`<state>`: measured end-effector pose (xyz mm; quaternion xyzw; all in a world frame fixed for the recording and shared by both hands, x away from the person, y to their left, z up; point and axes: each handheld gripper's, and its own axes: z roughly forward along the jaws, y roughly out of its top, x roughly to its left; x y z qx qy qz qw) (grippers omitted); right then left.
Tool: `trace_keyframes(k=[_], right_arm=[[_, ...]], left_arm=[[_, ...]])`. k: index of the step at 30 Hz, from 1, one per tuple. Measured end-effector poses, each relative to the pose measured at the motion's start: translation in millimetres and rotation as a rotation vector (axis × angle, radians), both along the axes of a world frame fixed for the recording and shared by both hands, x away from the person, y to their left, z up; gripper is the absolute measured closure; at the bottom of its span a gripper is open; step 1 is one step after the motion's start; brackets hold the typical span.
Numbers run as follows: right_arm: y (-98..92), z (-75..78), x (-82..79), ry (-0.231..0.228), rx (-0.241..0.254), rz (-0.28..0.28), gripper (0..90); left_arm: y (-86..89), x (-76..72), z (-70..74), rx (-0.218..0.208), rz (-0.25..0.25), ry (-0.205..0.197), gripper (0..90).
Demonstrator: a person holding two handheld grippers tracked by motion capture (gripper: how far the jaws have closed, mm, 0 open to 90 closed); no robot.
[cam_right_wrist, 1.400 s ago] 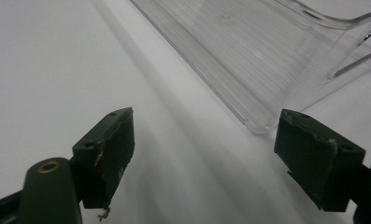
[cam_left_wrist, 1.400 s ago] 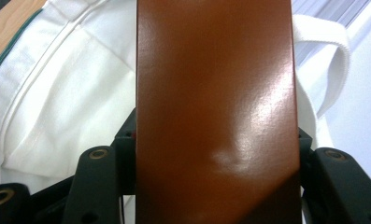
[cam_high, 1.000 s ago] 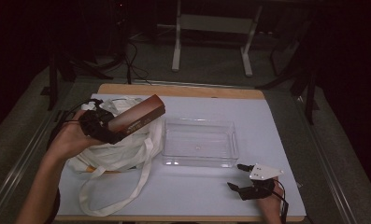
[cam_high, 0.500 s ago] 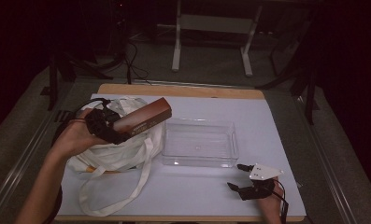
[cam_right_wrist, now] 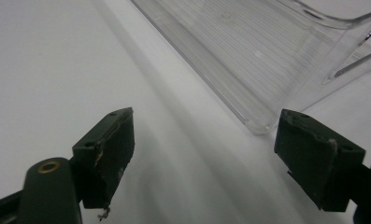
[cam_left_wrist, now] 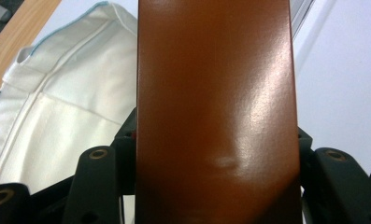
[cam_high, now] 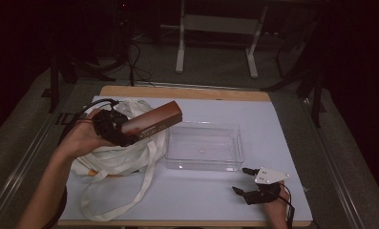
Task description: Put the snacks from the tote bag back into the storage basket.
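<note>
At the left, the left claw (cam_high: pixel 122 131) pinches a brown box (cam_high: pixel 151 122) by one end, holding it tilted in the air above the white bag (cam_high: pixel 115 155). Just right of the bag, a clear tray (cam_high: pixel 204 147) sits mid-table (cam_high: pixel 282 129). Near the tray's front right corner, the right claw (cam_high: pixel 242 180) rests spread wide.

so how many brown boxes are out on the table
1: the brown box, clamped in the left gripper above the white tote bag. The bag may hide more; the clear tray is empty.
</note>
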<state>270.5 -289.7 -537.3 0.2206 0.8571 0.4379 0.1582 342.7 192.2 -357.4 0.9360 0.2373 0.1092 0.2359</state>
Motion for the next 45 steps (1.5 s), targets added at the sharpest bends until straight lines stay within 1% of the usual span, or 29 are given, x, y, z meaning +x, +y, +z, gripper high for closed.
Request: trace_keyframes(k=[4,6,10,13,20,25,30,33,40,45], right_arm=[[0.0,0.0,0.0,-0.001,0.0,0.0,20.1],[-0.1,0.0,0.1,-0.001,0.0,0.001,20.1],[0.0,0.1,-0.1,-0.001,0.0,0.001,20.1],[-0.1,0.1,-0.1,-0.001,0.0,0.001,20.1],[0.0,0.1,-0.2,0.0,-0.001,0.001,20.1],[0.0,0.1,-0.3,0.001,-0.002,0.001,20.1],[0.0,0.1,-0.2,0.001,-0.002,0.001,20.1],[0.1,0.1,-0.3,0.001,-0.004,0.001,20.1],[0.2,0.1,-0.3,0.001,-0.005,0.002,20.1],[0.2,0.1,-0.3,0.002,-0.005,0.002,20.1]], left_arm=[[-4.5,0.4,1.0,0.003,-0.026,-0.002,44.2],[-6.8,1.1,1.2,0.011,-0.045,-0.002,44.2],[-11.0,3.5,0.3,0.018,-0.059,-0.002,44.2],[-13.7,4.5,-0.9,0.016,-0.06,-0.011,44.1],[-20.4,7.6,-3.6,0.028,-0.085,-0.009,44.1],[-24.5,9.8,-5.1,0.027,-0.087,-0.009,44.1],[-28.9,11.7,-6.0,0.025,-0.096,-0.02,44.0],[-35.3,12.6,-7.6,0.026,-0.122,-0.038,44.0],[-44.8,14.5,-8.9,0.034,-0.159,-0.057,44.0],[-50.9,15.4,-10.5,0.046,-0.183,-0.055,44.0]])
